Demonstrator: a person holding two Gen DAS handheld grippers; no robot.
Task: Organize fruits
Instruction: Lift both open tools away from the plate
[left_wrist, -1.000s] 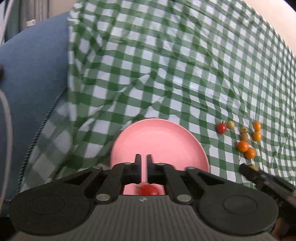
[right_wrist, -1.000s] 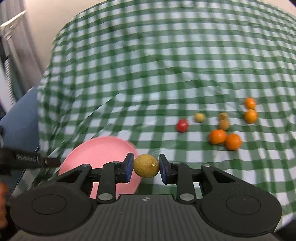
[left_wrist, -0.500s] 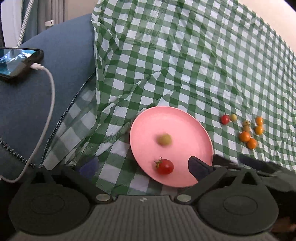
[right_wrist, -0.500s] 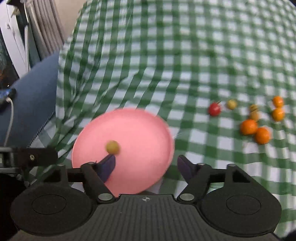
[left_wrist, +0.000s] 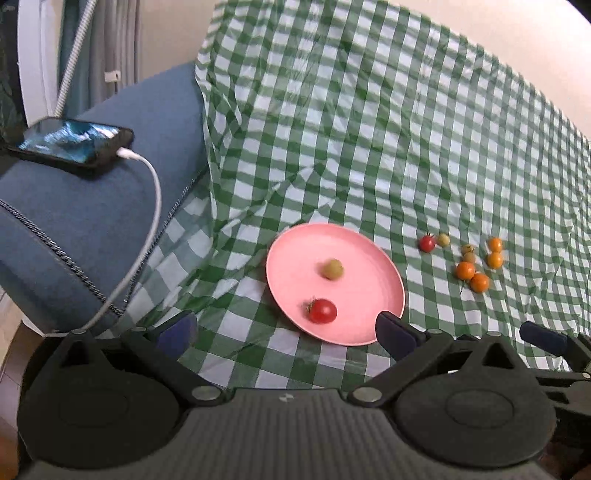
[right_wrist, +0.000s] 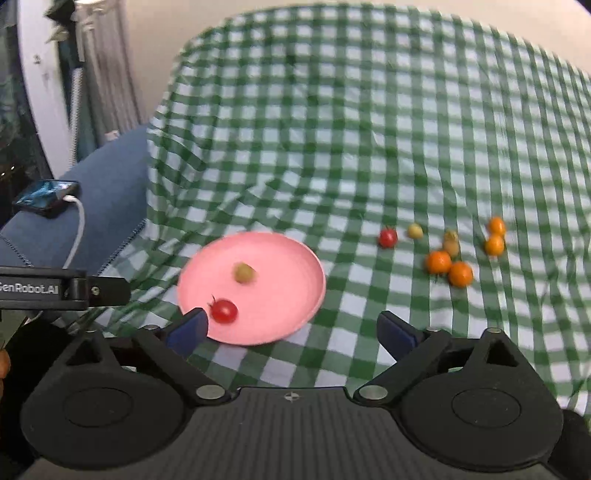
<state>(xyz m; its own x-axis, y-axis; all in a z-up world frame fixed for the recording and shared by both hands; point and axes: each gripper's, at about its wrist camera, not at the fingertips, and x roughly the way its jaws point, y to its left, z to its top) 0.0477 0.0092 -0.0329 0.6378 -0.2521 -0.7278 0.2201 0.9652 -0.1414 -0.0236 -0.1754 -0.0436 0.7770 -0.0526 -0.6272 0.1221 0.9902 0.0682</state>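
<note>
A pink plate (left_wrist: 369, 258) (right_wrist: 284, 280) lies on the checked cloth. On it rest a red cherry tomato (left_wrist: 322, 311) (right_wrist: 224, 311) and a yellow-green fruit (left_wrist: 332, 268) (right_wrist: 243, 273), blurred. To its right on the cloth lie a second red tomato (left_wrist: 427, 243) (right_wrist: 388, 237), a yellow one (left_wrist: 443, 240) (right_wrist: 414, 230) and several orange fruits (left_wrist: 464, 270) (right_wrist: 439, 261). My left gripper (left_wrist: 284, 332) hangs wide open above the plate's near edge, empty. My right gripper (right_wrist: 291, 328) is still opening, with nothing between its fingers.
The green-and-white cloth (left_wrist: 369, 129) drapes over blue upholstery (left_wrist: 92, 206) at the left. A phone (left_wrist: 70, 142) with a white cable (left_wrist: 157, 206) lies on that padding. The left gripper's body (right_wrist: 62, 288) shows at the left edge of the right wrist view.
Both grippers opened and drew back and up from the plate. The left let go of the red tomato and the right dropped the yellow-green fruit; both now lie on the plate.
</note>
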